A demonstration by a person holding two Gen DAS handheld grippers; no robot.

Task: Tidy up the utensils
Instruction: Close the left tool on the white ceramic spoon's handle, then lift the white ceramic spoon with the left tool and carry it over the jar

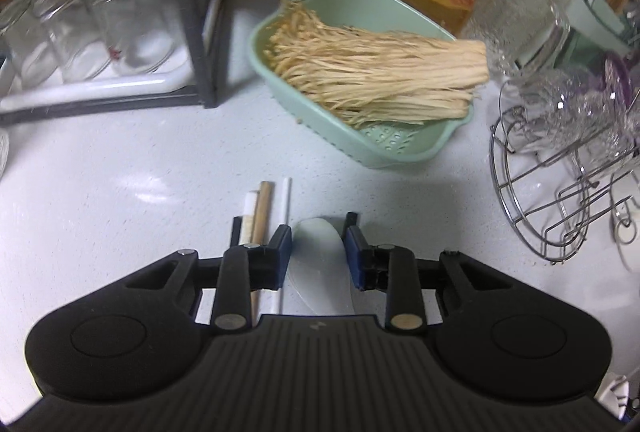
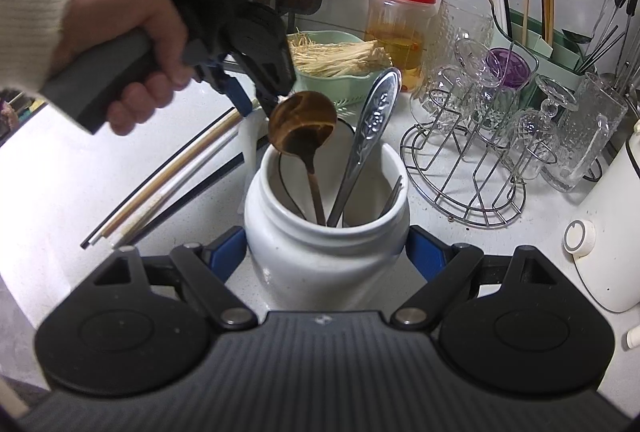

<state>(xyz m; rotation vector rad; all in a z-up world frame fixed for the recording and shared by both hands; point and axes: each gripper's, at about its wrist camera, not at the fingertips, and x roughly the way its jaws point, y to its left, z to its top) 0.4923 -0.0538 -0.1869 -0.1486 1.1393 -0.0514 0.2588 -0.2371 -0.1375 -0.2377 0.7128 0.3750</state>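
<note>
Two grippers: one per hand, both over a pale speckled countertop [image 1: 120, 168].
Right gripper [image 2: 326, 252]: its blue-padded fingers [image 2: 226, 252] are clamped on the sides of a white ceramic jar [image 2: 320, 264] standing upright on the counter.
Jar contents: a dark brown wooden spoon [image 2: 304, 124] and an embossed silver metal spoon [image 2: 374, 120] stand handle-down, bowls up; fork tines show at the right inner wall.
Left gripper [image 1: 318, 252]: pointed steeply down, jaws partly apart, straddling a white ceramic soup spoon [image 1: 320, 264] that lies on the counter; whether the pads press on it I cannot tell.
Left hand [image 2: 148, 60]: wrapped round the grey handle, cream knitted sleeve at the wrist.
Loose chopsticks [image 1: 262, 216]: white, wooden and black sticks lying side by side just left of the soup spoon.
Behind: a mint green plastic colander [image 1: 384, 148] filled with enoki mushrooms; a wire rack [image 2: 464, 192] holds upturned glasses.
</note>
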